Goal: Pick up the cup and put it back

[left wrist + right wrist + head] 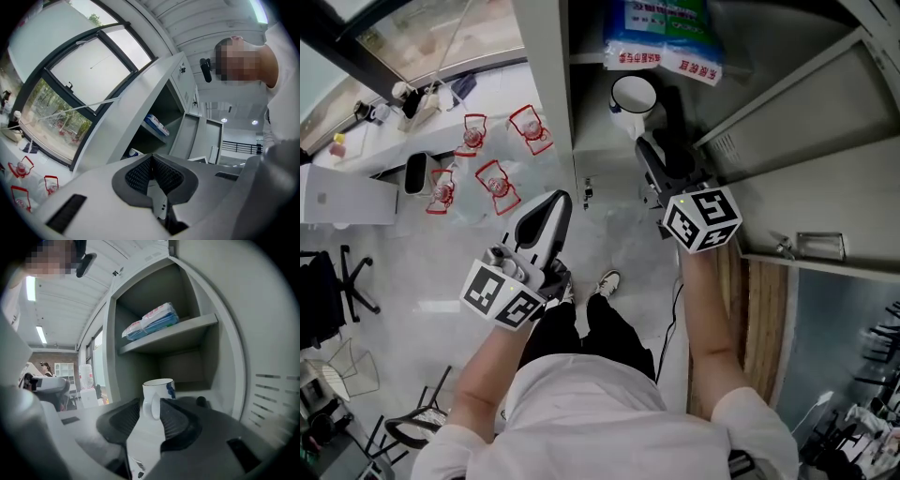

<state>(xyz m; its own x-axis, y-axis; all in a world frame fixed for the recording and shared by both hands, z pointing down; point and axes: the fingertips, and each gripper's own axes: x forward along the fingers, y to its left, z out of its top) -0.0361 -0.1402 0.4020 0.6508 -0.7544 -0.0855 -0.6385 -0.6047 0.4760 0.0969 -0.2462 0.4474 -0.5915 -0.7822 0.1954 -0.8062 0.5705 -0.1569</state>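
White ceramic cup with a blue motif (159,389) is standing upright on the lower shelf of the open grey metal cabinet (220,348), its handle facing the right hand-held gripper (150,404). That gripper is pointing into the compartment with its jaws standing wide. The handle is showing in the gap at the tips, and the pads are not pressing on it. Left hand-held gripper (151,160) is hanging outside the cabinet, beside its left wall, jaws closed together and empty. A blue-and-white plastic package (151,320) is lying on the shelf above the cup.
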